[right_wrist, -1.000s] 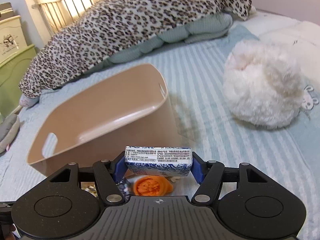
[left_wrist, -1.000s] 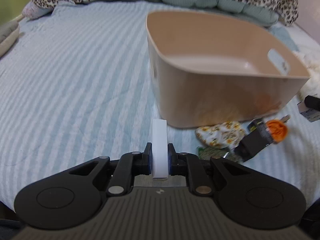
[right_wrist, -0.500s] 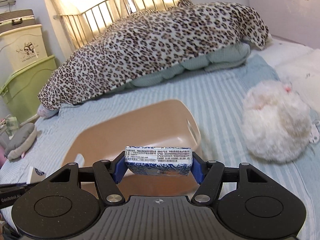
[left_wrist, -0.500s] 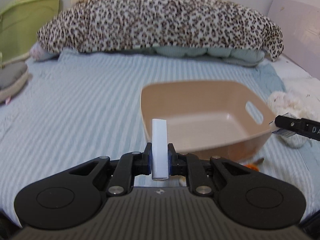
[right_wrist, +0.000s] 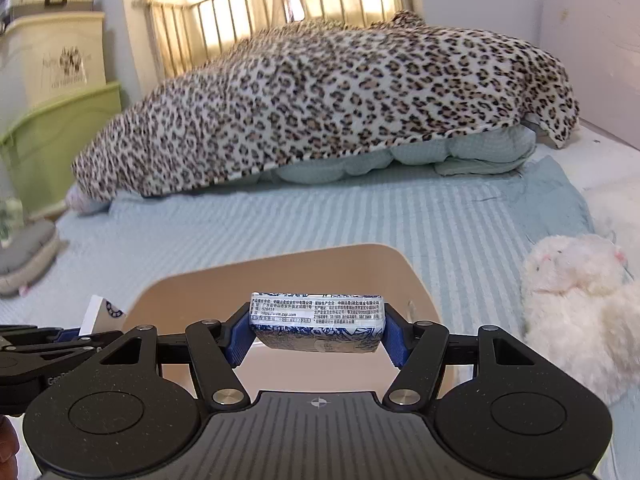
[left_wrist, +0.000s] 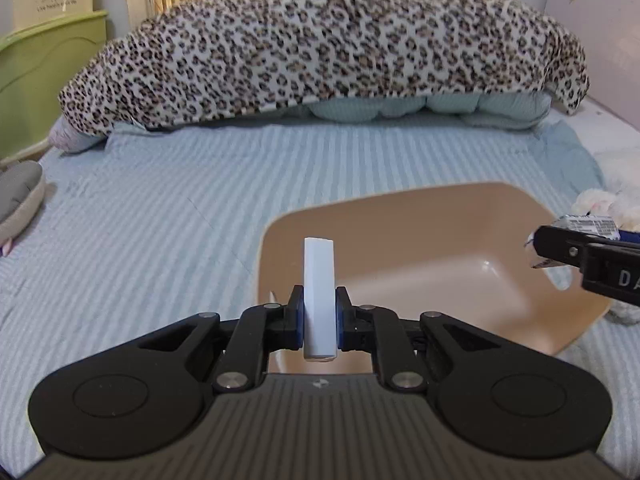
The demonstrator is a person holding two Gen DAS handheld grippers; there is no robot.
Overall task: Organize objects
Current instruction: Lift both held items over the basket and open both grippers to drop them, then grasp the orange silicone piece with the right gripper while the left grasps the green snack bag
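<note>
My left gripper (left_wrist: 319, 322) is shut on a thin white box (left_wrist: 318, 292) held on edge, above the near left rim of the tan plastic bin (left_wrist: 440, 240). My right gripper (right_wrist: 318, 338) is shut on a blue-and-white tissue pack (right_wrist: 317, 322), above the bin's (right_wrist: 280, 272) near side. The right gripper and its pack show at the right edge of the left wrist view (left_wrist: 584, 248). The left gripper and white box show at the left of the right wrist view (right_wrist: 100, 314). The visible part of the bin's floor is bare.
The bin sits on a blue striped bed cover (left_wrist: 160, 220). A leopard-print blanket (left_wrist: 320, 48) lies across the back. A white plush toy (right_wrist: 576, 304) lies right of the bin. A grey cushion (left_wrist: 16, 196) is at the left edge, green furniture (right_wrist: 60, 140) beyond.
Both grippers have risen and moved over the bin with their objects held. The small items on the bed in front of the bin have dropped out of view.
</note>
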